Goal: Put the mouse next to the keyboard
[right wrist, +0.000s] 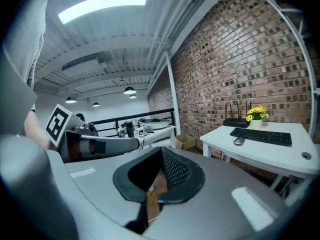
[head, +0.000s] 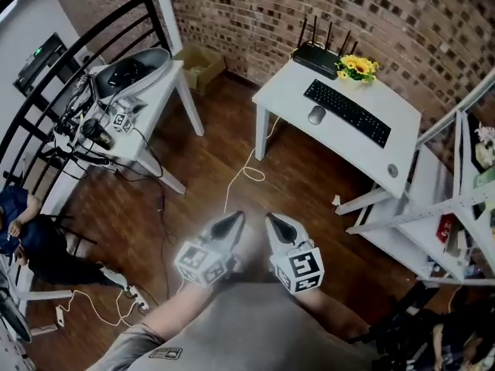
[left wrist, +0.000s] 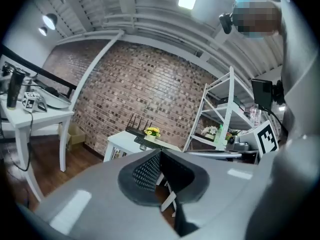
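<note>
Mouse, one; keyboard, one.

A: Where's the mouse?
B: The grey mouse lies flat on the white desk, just beside the long edge of the black keyboard, near one end.

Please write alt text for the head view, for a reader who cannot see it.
The left gripper and right gripper, both shut and empty, hover side by side over a wood floor. By a brick wall, a white desk bears a keyboard, a mouse beside it, a router and yellow flowers.
</note>
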`<state>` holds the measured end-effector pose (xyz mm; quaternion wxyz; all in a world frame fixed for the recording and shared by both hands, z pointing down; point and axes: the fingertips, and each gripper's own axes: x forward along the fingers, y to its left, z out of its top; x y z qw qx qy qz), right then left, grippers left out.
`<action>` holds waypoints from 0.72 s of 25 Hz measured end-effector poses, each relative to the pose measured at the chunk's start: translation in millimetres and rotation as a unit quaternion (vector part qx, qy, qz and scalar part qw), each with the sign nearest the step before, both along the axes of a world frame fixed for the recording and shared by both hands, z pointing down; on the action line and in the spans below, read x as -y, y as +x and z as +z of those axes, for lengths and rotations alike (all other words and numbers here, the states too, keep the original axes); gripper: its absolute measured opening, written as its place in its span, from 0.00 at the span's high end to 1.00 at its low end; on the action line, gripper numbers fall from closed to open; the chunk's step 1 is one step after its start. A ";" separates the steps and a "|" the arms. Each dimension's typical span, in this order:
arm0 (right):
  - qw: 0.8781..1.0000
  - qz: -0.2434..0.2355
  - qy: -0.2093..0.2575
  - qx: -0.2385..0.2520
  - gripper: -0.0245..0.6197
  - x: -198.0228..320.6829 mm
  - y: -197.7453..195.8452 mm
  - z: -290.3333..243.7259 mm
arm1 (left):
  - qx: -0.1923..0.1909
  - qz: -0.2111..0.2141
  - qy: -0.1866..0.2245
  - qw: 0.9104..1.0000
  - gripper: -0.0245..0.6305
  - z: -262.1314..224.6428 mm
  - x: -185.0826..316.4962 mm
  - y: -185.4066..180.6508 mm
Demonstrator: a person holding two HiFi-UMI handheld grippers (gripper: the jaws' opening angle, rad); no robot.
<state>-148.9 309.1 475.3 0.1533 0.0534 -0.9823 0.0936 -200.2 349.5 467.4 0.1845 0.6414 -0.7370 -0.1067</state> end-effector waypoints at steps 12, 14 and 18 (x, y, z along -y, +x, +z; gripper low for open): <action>0.984 0.175 0.000 -0.020 0.94 38.4 24.4 6.9 | -0.032 0.148 -0.008 0.989 0.96 21.8 49.5 4.8; 0.982 0.189 0.000 -0.018 0.94 51.2 25.4 8.0 | -0.034 0.163 -0.007 0.986 0.96 22.5 63.9 6.4; 0.978 0.208 0.003 -0.008 0.94 89.9 23.5 7.3 | -0.022 0.175 -0.011 0.984 0.96 24.2 103.1 -0.1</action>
